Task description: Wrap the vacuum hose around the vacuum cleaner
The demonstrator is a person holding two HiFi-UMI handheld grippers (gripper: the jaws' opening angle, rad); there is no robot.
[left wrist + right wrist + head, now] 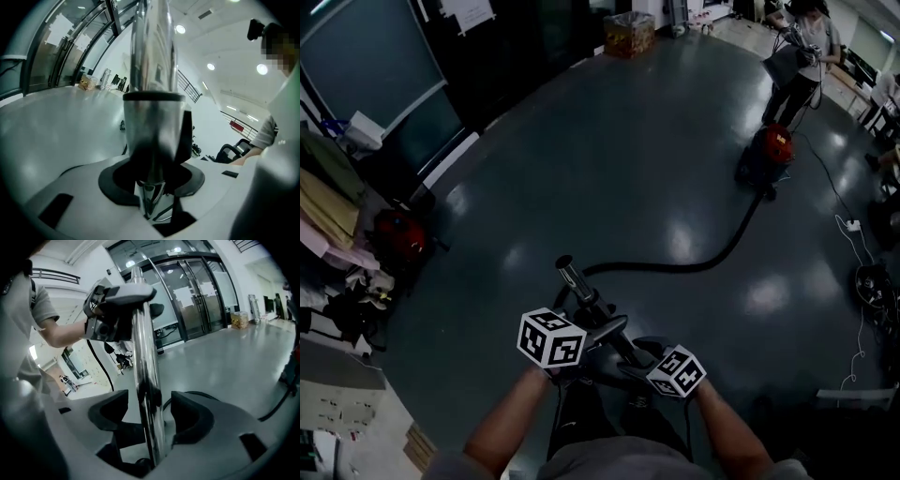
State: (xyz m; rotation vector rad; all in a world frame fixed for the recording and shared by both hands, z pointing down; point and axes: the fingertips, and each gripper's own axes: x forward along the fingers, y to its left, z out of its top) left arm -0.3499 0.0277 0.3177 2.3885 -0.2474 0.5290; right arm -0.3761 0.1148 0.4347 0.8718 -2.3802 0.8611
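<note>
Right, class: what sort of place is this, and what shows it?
Probably a large indoor hall or lobby: a wide glossy floor, tall glass doors, and a red vacuum with its hose lying across it.

The floor (609,159) is dark, smooth and shiny, with spots of light on it. A red vacuum (772,150) stands on it far off at the right, and a black hose (694,265) lies in a long bend from it across the floor. A box (629,34) sits at the far end, a thin white cord (830,187) runs down the right side, another red machine (398,234) sits at the left, and a person (806,47) stands just behind the vacuum.
</note>
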